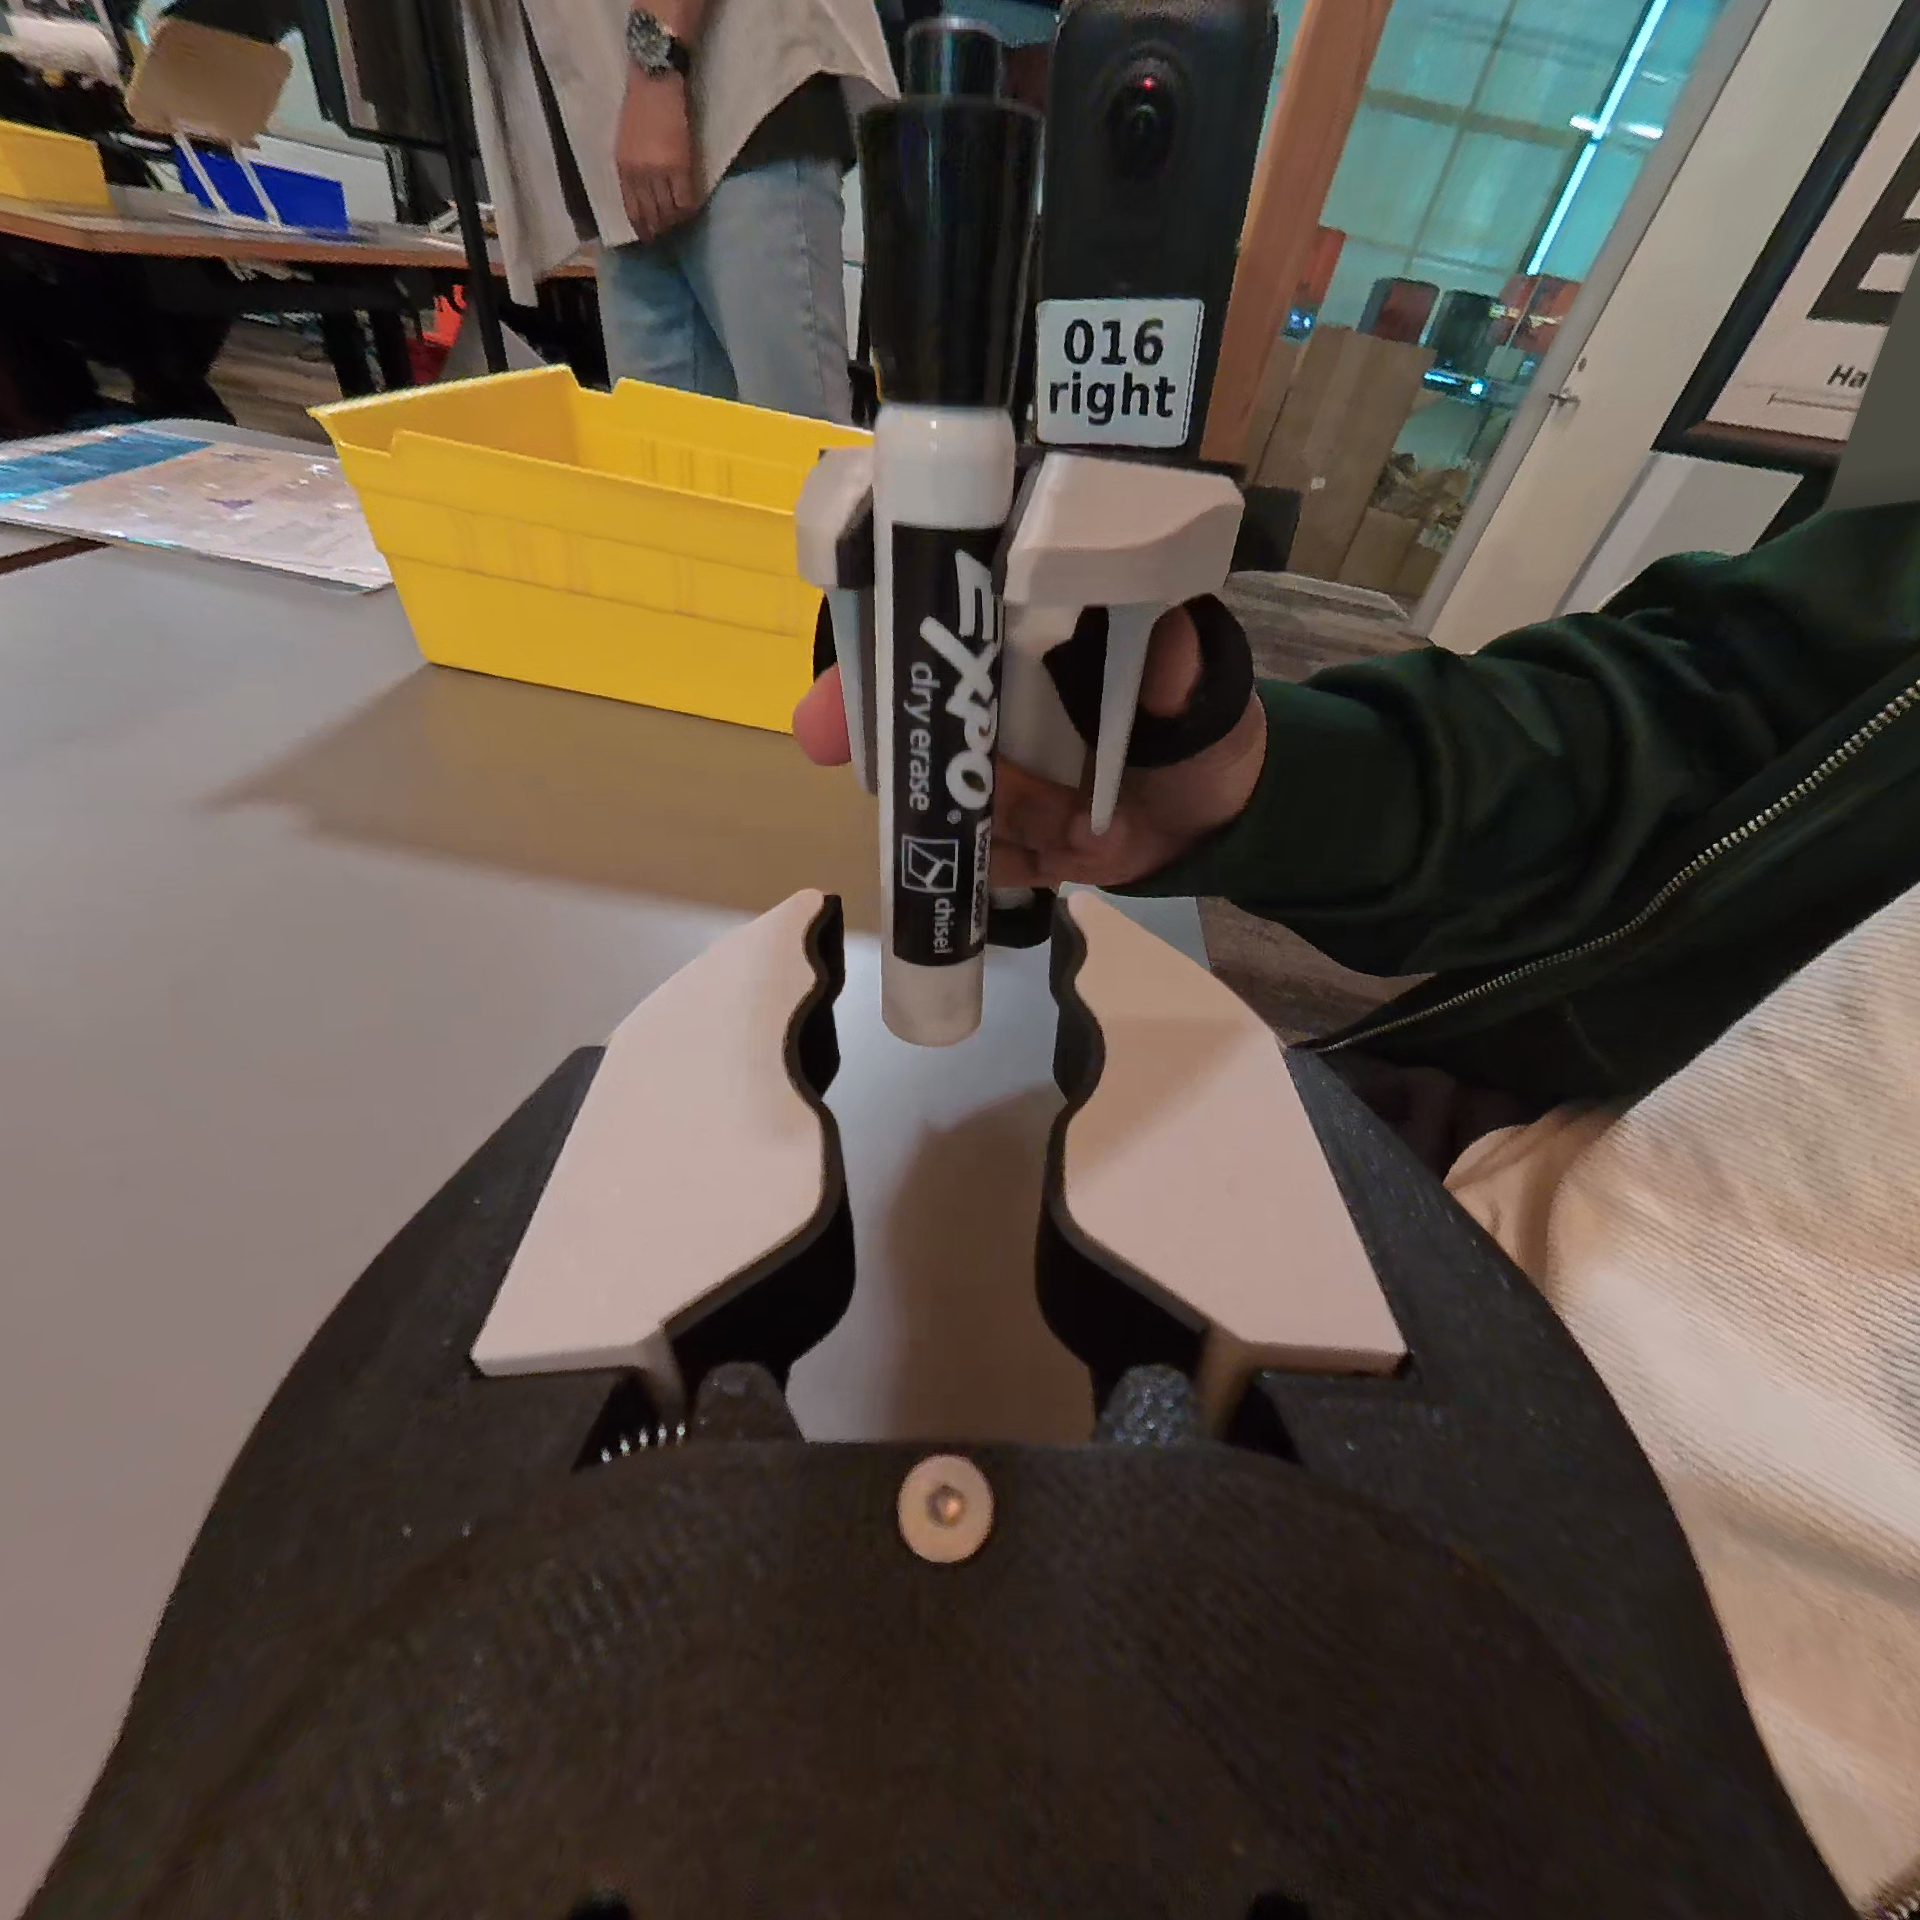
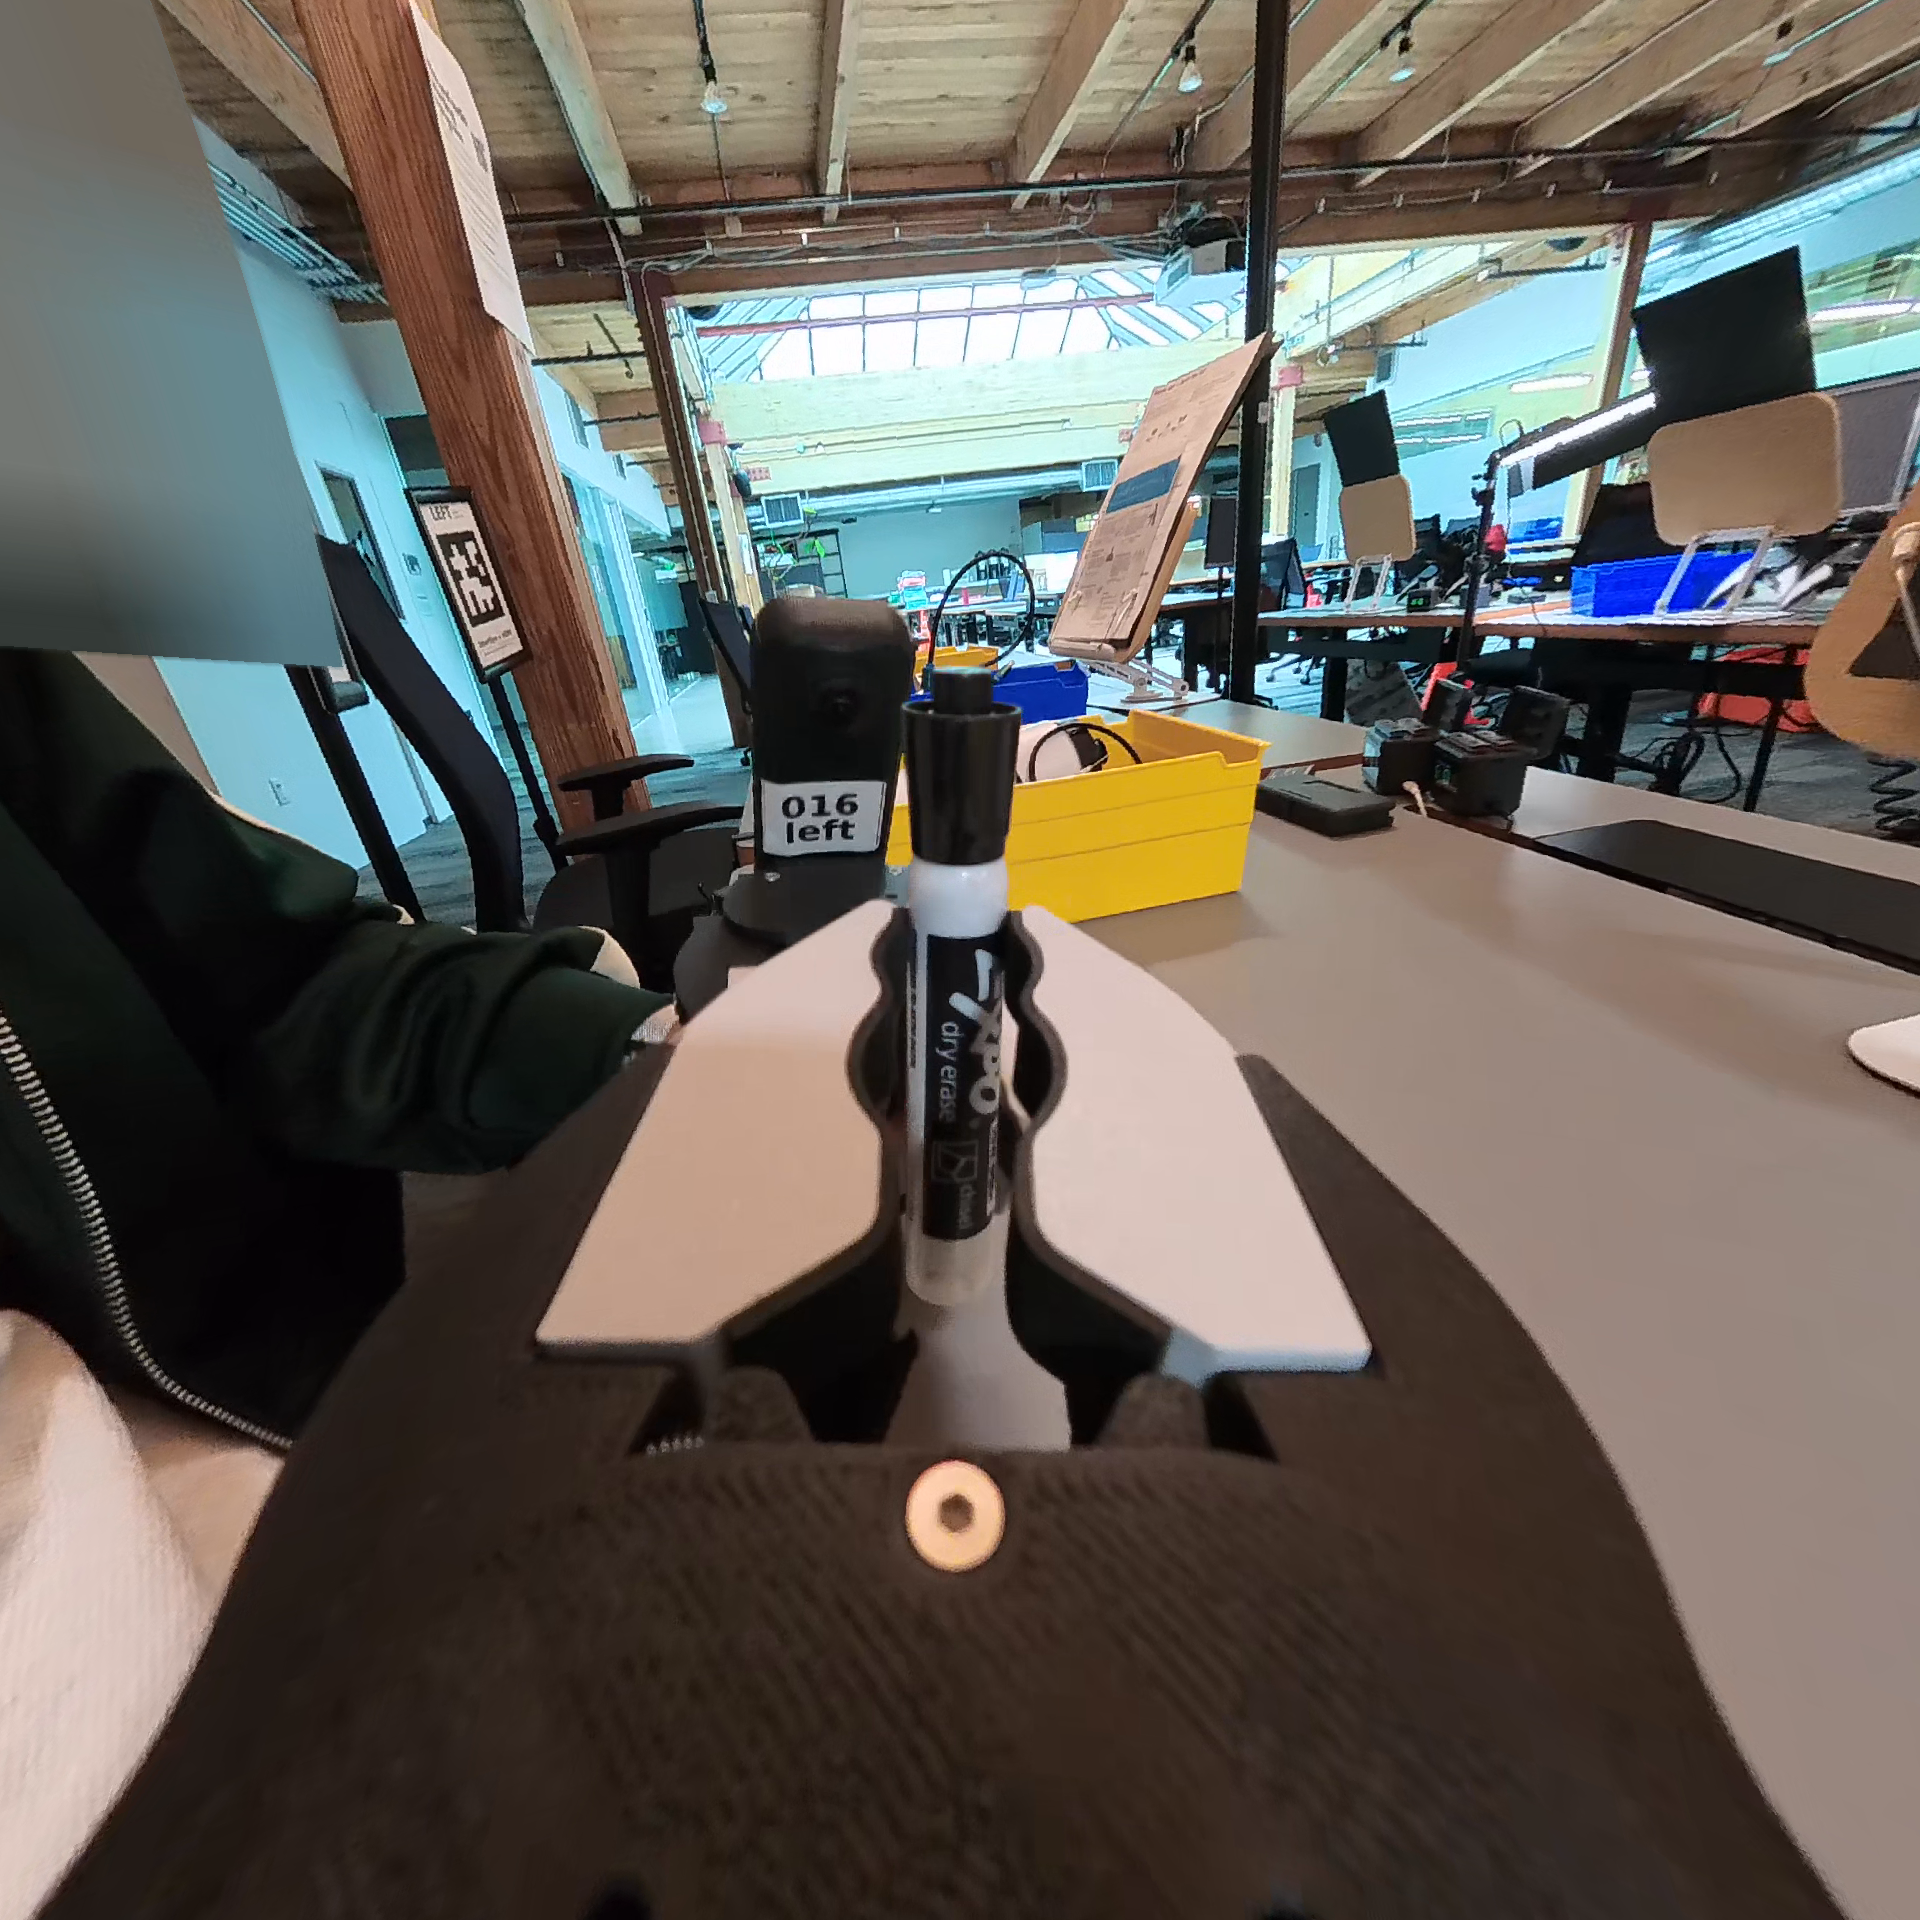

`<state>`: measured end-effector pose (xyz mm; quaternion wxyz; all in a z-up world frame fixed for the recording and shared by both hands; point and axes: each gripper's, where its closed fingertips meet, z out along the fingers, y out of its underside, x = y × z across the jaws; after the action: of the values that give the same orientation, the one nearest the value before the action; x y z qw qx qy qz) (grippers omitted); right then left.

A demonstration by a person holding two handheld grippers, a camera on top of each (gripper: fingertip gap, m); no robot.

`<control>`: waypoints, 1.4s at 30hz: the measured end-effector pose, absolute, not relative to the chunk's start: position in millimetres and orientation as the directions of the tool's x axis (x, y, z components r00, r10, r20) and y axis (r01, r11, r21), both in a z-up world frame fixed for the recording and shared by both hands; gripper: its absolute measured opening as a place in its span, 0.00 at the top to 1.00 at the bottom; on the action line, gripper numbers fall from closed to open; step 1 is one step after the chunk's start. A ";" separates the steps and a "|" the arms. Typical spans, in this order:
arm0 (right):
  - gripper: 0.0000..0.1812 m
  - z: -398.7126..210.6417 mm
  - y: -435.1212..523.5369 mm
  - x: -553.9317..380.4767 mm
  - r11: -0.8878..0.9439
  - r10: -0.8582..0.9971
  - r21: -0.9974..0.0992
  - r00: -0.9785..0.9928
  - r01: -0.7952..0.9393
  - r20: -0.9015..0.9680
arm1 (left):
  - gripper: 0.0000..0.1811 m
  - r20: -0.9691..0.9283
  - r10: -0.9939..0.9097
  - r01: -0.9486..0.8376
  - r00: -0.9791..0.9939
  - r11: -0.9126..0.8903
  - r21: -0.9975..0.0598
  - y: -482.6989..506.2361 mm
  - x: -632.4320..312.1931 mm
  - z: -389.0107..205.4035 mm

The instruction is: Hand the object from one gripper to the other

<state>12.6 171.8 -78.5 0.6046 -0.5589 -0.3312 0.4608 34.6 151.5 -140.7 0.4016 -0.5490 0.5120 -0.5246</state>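
Note:
A black-and-white dry-erase marker (image 1: 935, 727) stands upright with its black cap on top. My right gripper (image 1: 935, 551) is shut on its upper barrel, just below the cap. In the right wrist view the marker (image 2: 956, 1039) sits clamped between the right gripper's (image 2: 961, 935) white fingers. My left gripper (image 1: 951, 935) is open. The marker's white lower end hangs between its fingertips with a gap on each side. In the right wrist view only the left gripper's black camera body (image 2: 821, 727) shows; its fingers are hidden.
A yellow bin (image 1: 582, 540) stands on the grey table (image 1: 312, 935) behind the grippers; it also shows in the right wrist view (image 2: 1132, 821). Papers (image 1: 187, 488) lie at the far left. A person (image 1: 727, 208) stands beyond the table. Black devices (image 2: 1455, 758) sit at the table's far right. The grippers' ends are close to 6 cm from one another.

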 end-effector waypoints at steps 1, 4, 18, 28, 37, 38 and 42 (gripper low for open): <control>0.90 -77.7 172.0 13.3 -0.052 0.927 -0.980 0.355 -0.195 -0.120 | 0.79 0.168 -0.983 -0.147 -0.078 -0.155 -0.977 150.7 35.1 -141.8; 0.90 -76.7 172.3 14.6 -0.055 0.927 -0.977 0.353 -0.206 -0.127 | 0.83 0.183 -0.979 -0.170 -0.092 -0.165 -0.971 148.3 36.1 -145.5; 0.90 -72.1 173.0 18.2 -0.064 0.927 -0.967 0.344 -0.247 -0.149 | 0.88 0.220 -0.971 -0.207 -0.096 -0.197 -0.958 150.7 35.9 -152.2; 0.90 -67.8 186.7 39.0 -0.143 0.901 -0.919 0.335 -0.368 -0.274 | 0.88 0.390 -0.915 0.089 -0.104 -0.399 -0.913 188.2 1.1 -102.8; 1.00 -97.5 182.9 11.7 -0.170 0.913 -0.967 0.338 -0.189 -0.227 | 0.90 0.482 -0.858 0.299 -0.177 -0.513 -0.804 208.1 -27.7 -72.6; 1.00 -100.7 182.6 10.3 -0.178 0.914 -0.969 0.337 -0.172 -0.227 | 0.90 0.477 -0.861 0.299 -0.175 -0.509 -0.807 207.6 -27.6 -71.5; 0.97 -113.1 181.0 7.6 -0.276 0.906 -0.955 0.301 -0.109 -0.297 | 0.90 0.482 -0.865 0.322 -0.137 -0.499 -0.804 214.2 -31.4 -72.0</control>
<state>7.6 181.0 -113.1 0.5101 -0.6247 -0.3190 0.4979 -31.4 214.2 -72.0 0.4217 -0.5036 0.2696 -0.7042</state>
